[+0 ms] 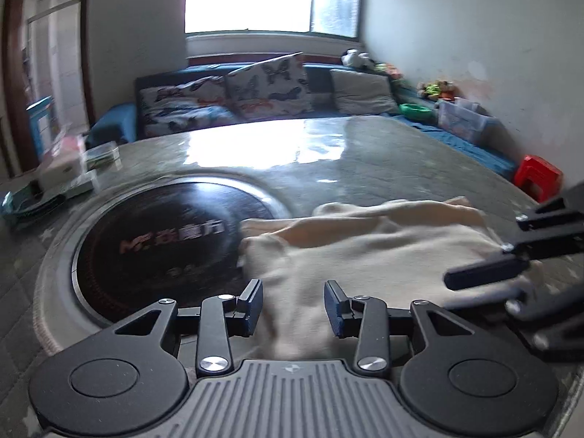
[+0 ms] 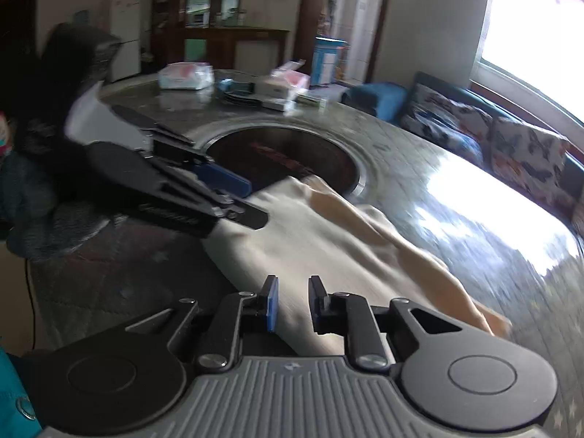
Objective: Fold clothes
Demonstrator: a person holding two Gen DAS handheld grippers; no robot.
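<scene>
A cream garment (image 1: pixel 365 252) lies rumpled on the table (image 1: pixel 365 153) — left hand-held gripper (image 1: pixel 294 304) and right hand-held gripper (image 2: pixel 292 304) both hover above it, jaws apart, gripping nothing.

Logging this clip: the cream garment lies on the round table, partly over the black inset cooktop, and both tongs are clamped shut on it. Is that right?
Not quite. The cream garment does lie on the round table, its edge over the black inset cooktop, but both tongs are open. The left wrist view shows the left tongs apart; the right wrist view shows the right tongs apart.
</scene>
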